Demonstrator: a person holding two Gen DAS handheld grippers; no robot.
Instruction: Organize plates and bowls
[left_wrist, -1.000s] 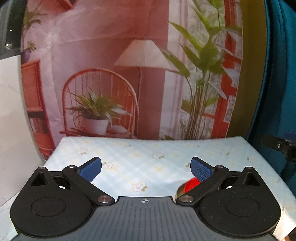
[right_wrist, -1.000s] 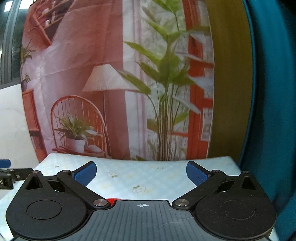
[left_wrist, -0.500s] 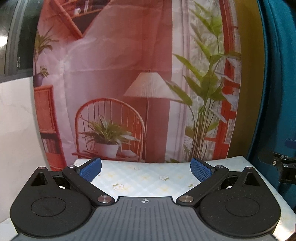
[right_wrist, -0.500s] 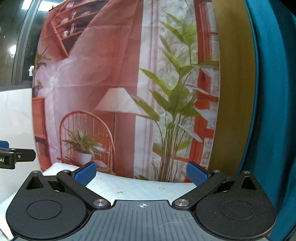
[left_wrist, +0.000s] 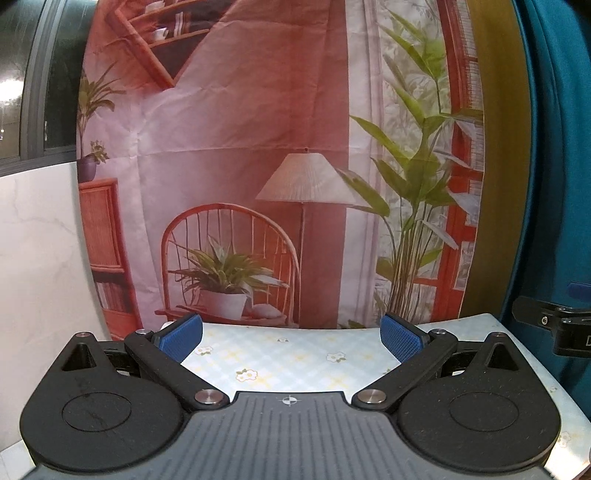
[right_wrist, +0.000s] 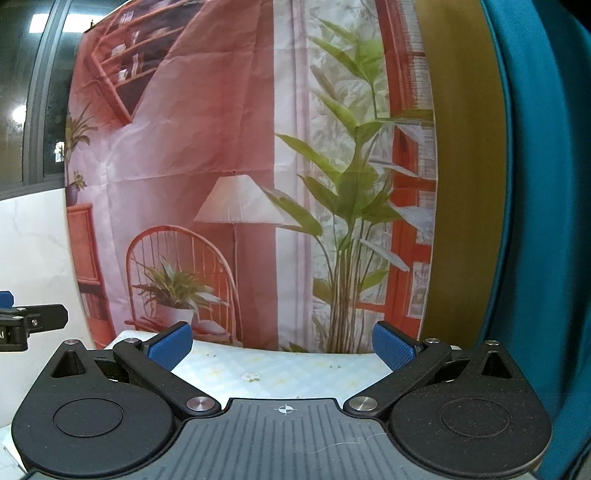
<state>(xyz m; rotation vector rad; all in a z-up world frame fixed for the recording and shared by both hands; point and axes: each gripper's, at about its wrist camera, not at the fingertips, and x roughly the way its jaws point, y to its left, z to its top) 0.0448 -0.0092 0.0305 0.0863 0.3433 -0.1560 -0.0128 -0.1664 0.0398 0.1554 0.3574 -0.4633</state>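
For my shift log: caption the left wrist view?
Open left gripper held empty above floral tablecloth, facing printed backdrop.

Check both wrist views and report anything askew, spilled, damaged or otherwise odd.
Nothing looks spilled or damaged. The one oddity: no plates or bowls are in view. Both the left hand-held gripper and right hand-held gripper are open and empty, aimed over the floral tablecloth at the printed backdrop, which is creased but hanging intact.
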